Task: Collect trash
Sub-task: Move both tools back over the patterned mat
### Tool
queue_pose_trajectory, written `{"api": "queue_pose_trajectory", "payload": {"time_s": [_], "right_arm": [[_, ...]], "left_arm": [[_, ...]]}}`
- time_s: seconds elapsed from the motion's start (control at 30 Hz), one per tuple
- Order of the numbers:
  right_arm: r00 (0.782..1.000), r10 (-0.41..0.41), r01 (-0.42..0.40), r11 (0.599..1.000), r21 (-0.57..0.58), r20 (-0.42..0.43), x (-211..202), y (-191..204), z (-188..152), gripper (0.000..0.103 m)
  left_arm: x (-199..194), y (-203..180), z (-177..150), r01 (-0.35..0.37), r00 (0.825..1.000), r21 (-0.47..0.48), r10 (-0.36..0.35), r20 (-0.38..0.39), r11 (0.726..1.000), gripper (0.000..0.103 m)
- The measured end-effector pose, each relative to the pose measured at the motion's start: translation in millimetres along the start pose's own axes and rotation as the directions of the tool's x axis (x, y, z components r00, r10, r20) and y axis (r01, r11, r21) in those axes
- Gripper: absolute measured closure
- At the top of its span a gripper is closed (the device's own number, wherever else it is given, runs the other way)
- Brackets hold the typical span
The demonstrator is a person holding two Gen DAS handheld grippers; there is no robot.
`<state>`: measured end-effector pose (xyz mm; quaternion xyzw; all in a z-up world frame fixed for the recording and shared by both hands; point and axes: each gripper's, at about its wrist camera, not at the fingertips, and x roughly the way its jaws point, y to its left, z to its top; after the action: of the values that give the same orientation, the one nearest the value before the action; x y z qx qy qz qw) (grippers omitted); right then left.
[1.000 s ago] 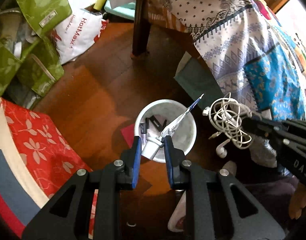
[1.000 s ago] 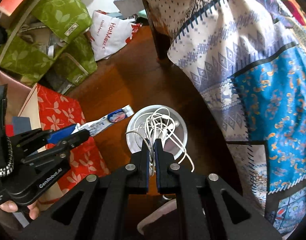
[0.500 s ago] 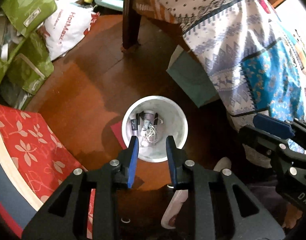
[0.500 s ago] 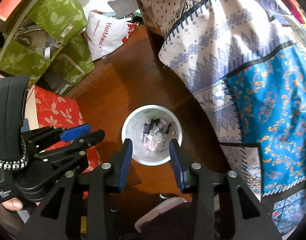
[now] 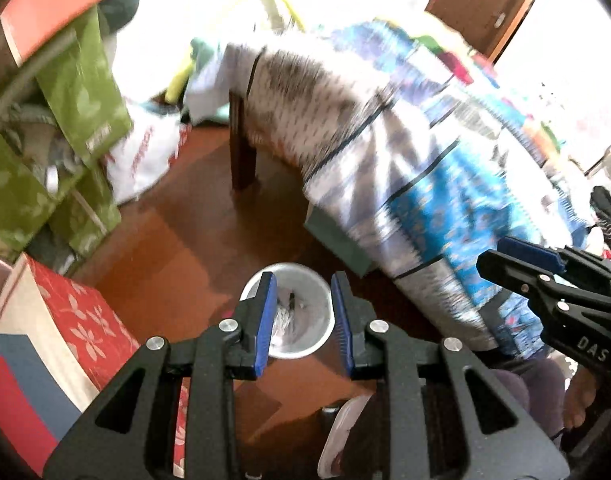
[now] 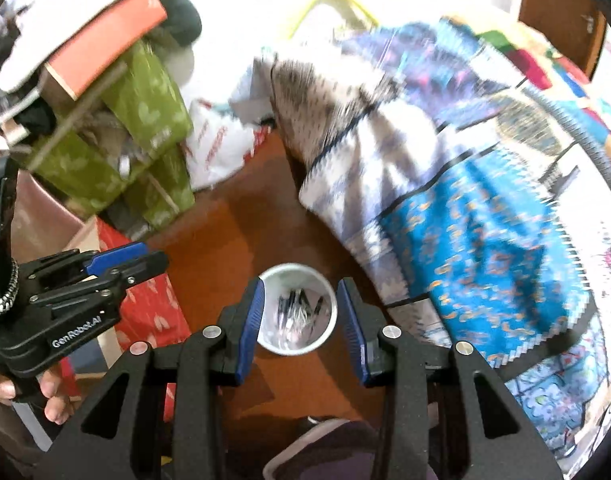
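Both views are motion-blurred; entries limited to what I can resolve.

The patterned bedspread (image 5: 405, 168) fills the right side, draped over a bed whose dark wooden leg (image 5: 241, 148) stands on the wooden floor (image 5: 177, 248). To the left are green leaf-print bags (image 6: 145, 120), a white printed plastic bag (image 5: 145, 160) behind them, and a red floral box (image 5: 81, 320) at the floor's left edge.

The white bin (image 6: 297, 308) sits upright on the floor between the red box and the hanging edge of the bedspread. I see dark items and pale tangled bits inside it; I cannot identify them individually.

My left tongs (image 5: 301, 320) are spread wide, blue pads parted, with nothing between them. They hang above the bin, touching nothing I can see. My right tongs (image 6: 301, 320) are likewise wide apart and empty, framing the bin from above. Each tool shows at the edge of the other's view, well apart.

A slipper (image 5: 341, 432) lies on the floor just below the bin.
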<state>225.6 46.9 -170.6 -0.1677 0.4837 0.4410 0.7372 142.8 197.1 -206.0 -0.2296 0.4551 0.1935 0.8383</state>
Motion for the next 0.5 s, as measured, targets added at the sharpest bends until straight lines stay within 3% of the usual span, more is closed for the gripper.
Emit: {"api": "queue_pose_trajectory", "payload": {"time_s": [0.23, 0.5], "right_arm": [[0.98, -0.032, 0.03, 0.999, 0.017, 0.198, -83, -10, -11, 0.068], [0.903, -0.115, 0.095, 0.993, 0.069, 0.415, -173, -30, -33, 0.068]], "left_arm": [[-82, -39, 4, 0.017, 0.981, 0.067, -0.03, 0.194, 0.998, 0.076], [-157, -93, 1, 0.053, 0.926, 0.161, -0.109, 0.361, 0.986, 0.064]]}}
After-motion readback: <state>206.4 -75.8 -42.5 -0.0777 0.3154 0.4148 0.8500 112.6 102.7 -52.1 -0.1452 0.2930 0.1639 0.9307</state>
